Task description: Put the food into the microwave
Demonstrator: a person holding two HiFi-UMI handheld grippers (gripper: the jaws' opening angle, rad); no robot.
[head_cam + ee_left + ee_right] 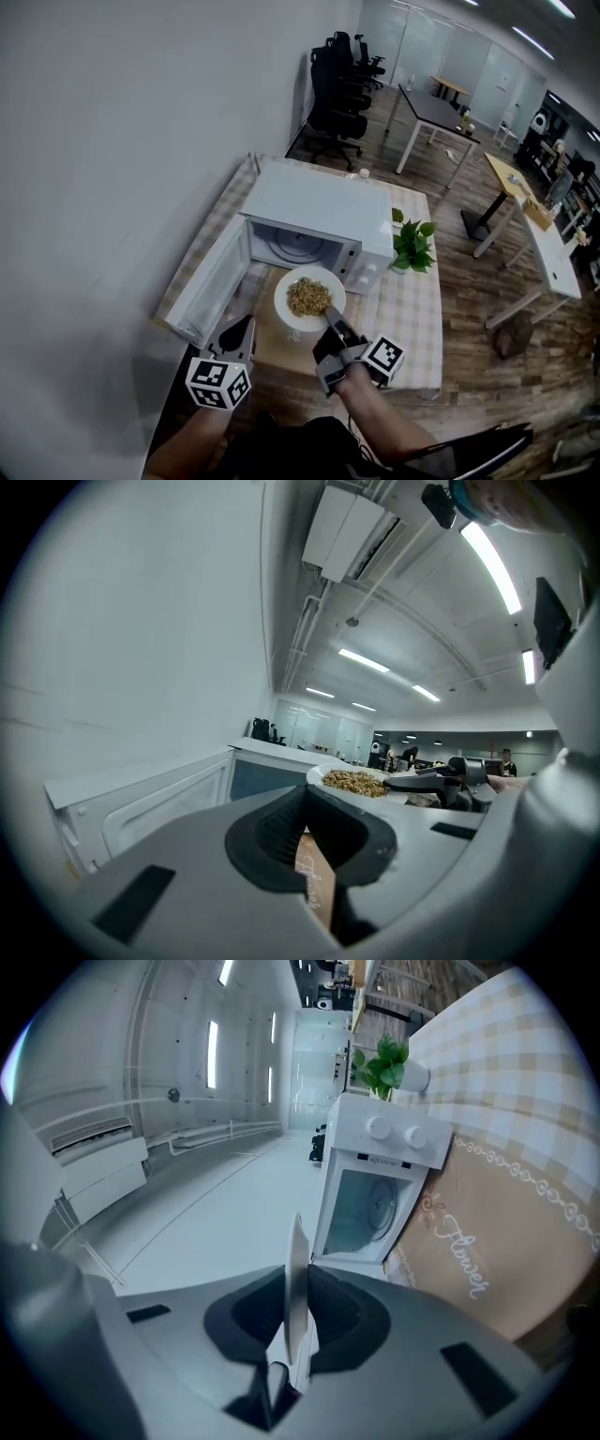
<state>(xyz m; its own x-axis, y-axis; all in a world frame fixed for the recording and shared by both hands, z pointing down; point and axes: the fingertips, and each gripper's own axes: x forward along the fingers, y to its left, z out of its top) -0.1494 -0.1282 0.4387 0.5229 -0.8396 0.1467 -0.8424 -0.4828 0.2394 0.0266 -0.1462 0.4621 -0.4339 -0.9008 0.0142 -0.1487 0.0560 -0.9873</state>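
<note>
Right, my right claw (330,317) is closed down narrow on the rim of the white plate (284,305), biting it at the plate's 5 o'clock edge. In the right gripper view that rim (297,1279) runs edge-on between the two dark pads, which press it from both sides. The plate carries a heap of brownish grain-like food (307,296). It sits over the tan placemat (281,354), outside the oven. I cannot tell whether it rests on the mat or hangs just above it.

The white microwave (319,211) stands at 12 o'clock from the plate, on the surface (412,309) with its checked cloth. Its door (211,281) is swung wide towards 9 o'clock, and the glass turntable (298,246) shows inside the cavity.

My left claw (246,326) is at the plate's 8 o'clock, just beside it but apart from it, near the open door. In the left gripper view its jaws meet at the tips with nothing between them. Only a sliver of the placemat (317,883) shows through the slit nearer the base. From there I see the food (354,782) and the right claw (441,785) at 2 o'clock.

A potted green plant (412,242) stands at the microwave's 3 o'clock.
</note>
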